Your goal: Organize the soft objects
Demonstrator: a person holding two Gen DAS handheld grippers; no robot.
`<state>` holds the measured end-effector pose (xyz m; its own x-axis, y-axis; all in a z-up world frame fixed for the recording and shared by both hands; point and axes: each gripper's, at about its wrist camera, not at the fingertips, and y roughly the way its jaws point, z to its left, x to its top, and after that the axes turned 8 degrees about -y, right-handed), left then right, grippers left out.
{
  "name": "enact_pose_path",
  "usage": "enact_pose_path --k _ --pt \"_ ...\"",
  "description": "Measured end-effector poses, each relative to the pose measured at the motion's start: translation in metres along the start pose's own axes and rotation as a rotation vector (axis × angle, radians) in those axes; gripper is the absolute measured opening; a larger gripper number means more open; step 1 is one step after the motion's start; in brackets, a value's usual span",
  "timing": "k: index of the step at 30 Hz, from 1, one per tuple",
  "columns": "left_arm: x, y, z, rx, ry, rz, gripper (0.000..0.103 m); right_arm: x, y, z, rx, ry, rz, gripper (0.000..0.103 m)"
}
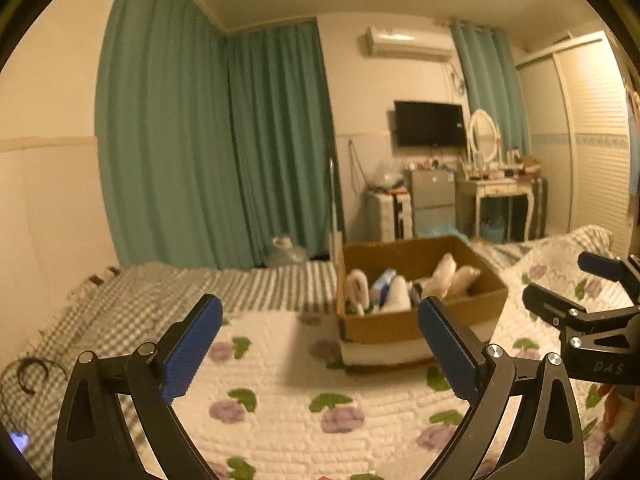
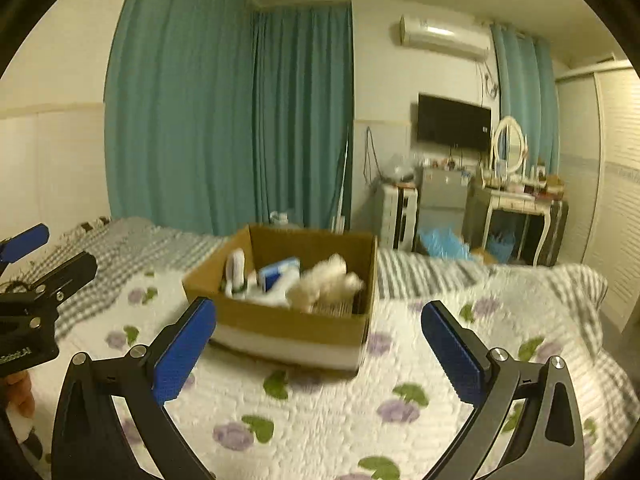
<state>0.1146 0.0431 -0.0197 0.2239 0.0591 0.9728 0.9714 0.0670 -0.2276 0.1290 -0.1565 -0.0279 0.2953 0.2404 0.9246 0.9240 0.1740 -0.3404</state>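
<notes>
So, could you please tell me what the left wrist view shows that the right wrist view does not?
Only the left wrist view shows dark wire hangers on the checked blanket and a clear water jug by the curtain. Only the right wrist view shows a blue plastic bag on the floor beyond the bed. Both share the cardboard box of soft items on the floral quilt, with the left gripper and right gripper open and empty.

teal curtains (image 1: pixel 216 140) | wall TV (image 1: pixel 430 123) | air conditioner (image 1: pixel 408 42) | vanity table (image 1: pixel 496 188)

Curtains (image 1: pixel 216 140): teal, closed.
Television (image 1: pixel 430 123): wall-mounted, dark.
Air conditioner (image 2: pixel 444 36): above television.
Dressing table (image 2: pixel 516 204): white, oval mirror.
</notes>
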Motion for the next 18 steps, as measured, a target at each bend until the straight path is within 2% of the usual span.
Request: enact_pose_path --k 8,18 --pt "-0.018 0.019 0.010 -0.043 -0.053 0.093 0.100 0.002 0.007 -0.006 0.010 0.031 0.003 0.103" --pt "-0.022 0.019 0.014 -0.055 -0.054 0.097 0.100 0.000 0.011 -0.007 -0.006 0.054 0.013 0.103"
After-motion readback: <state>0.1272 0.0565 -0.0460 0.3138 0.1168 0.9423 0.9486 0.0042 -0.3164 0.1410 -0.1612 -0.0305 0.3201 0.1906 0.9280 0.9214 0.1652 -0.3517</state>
